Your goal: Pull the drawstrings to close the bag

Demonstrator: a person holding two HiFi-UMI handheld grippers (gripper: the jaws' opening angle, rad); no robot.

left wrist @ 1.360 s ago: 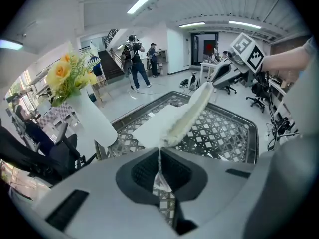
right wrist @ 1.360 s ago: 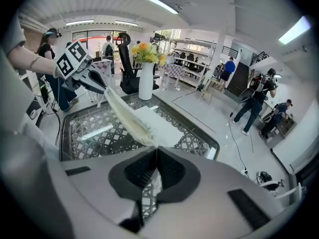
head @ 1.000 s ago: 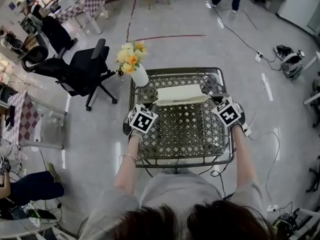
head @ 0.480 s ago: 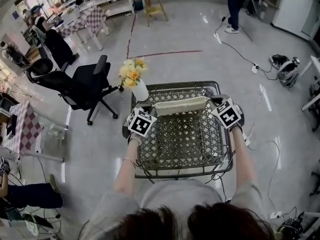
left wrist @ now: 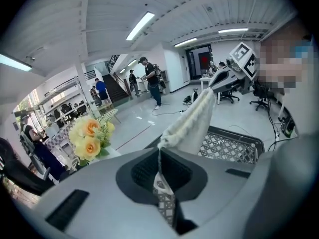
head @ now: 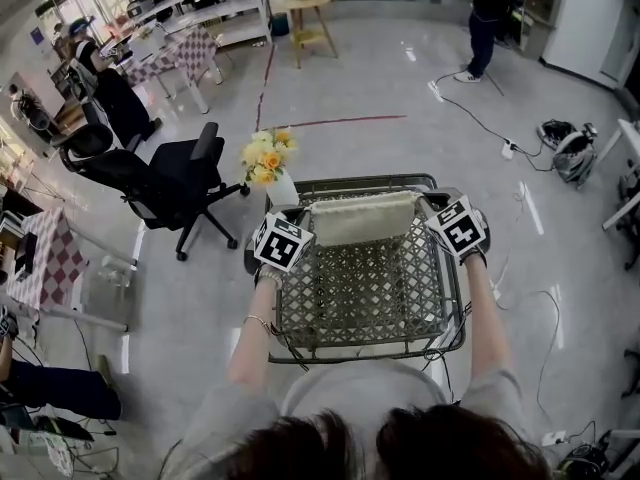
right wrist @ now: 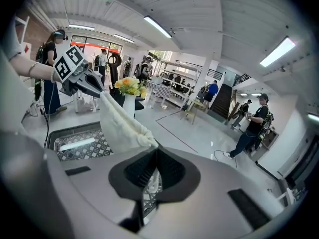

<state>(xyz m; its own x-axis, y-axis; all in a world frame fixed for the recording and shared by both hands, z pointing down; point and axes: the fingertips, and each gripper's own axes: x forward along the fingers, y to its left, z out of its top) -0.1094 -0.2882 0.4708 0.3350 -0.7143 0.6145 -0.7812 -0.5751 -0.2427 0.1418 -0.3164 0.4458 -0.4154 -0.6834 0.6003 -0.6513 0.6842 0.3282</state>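
Note:
A cream cloth bag (head: 362, 218) hangs stretched between my two grippers above the far half of the lattice table (head: 370, 293). My left gripper (head: 306, 215) is shut on the drawstring (left wrist: 159, 156) at the bag's left end. In the left gripper view, the bag (left wrist: 192, 123) runs from these jaws (left wrist: 159, 152) up to the right gripper (left wrist: 225, 77). My right gripper (head: 423, 207) is shut on the drawstring at the bag's right corner (right wrist: 147, 142). In the right gripper view, the bag (right wrist: 119, 121) leads from these jaws (right wrist: 156, 149) up to the left gripper (right wrist: 84, 82). The bag's top edge looks gathered and taut.
A white vase of yellow flowers (head: 270, 168) stands at the table's far left corner. A black office chair (head: 165, 183) sits on the floor to the left. Cables (head: 480, 118) trail over the floor to the right. A person (head: 490, 8) stands far back.
Both grippers have risen with the bag's ends. The bag has come up off the table top and now hangs taut between them.

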